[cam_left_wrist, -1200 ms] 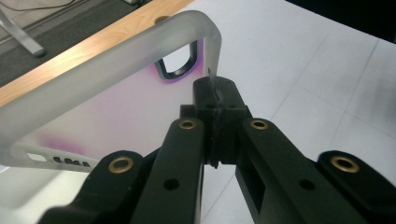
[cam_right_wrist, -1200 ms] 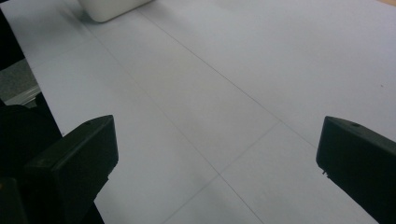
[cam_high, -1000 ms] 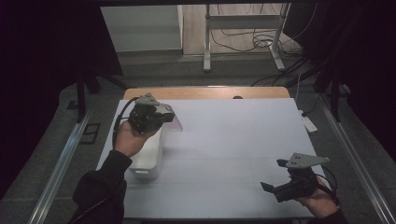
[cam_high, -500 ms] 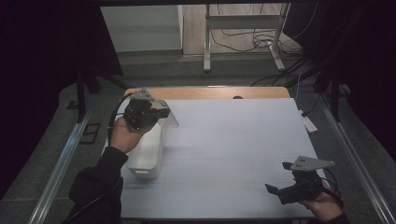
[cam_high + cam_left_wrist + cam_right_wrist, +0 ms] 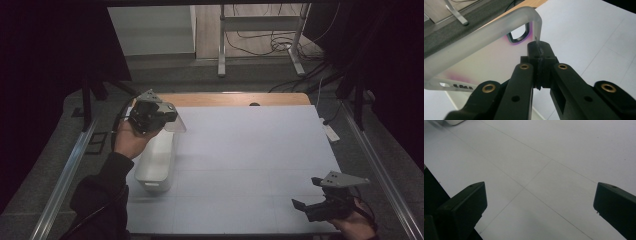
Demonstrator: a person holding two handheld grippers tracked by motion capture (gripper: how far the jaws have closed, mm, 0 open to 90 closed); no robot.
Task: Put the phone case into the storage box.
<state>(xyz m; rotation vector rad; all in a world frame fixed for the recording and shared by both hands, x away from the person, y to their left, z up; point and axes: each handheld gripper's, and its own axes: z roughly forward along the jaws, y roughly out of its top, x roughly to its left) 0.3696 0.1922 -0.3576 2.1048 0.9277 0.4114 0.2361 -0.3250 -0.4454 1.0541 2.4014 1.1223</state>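
The high view looks forward and down over the whole white worktop (image 5: 250,165) from above its near edge. The left gripper view sits close behind its fingers (image 5: 541,65), facing the worktop's far edge. The right gripper view looks low across the same worktop surface.

Dim room, grey floor (image 5: 165,75), white-covered table (image 5: 260,150)

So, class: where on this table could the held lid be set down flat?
The white sheet lies bare from the white bin across to the right gripper. Crowding sits at the left edge, where the left gripper clamps the translucent lid.
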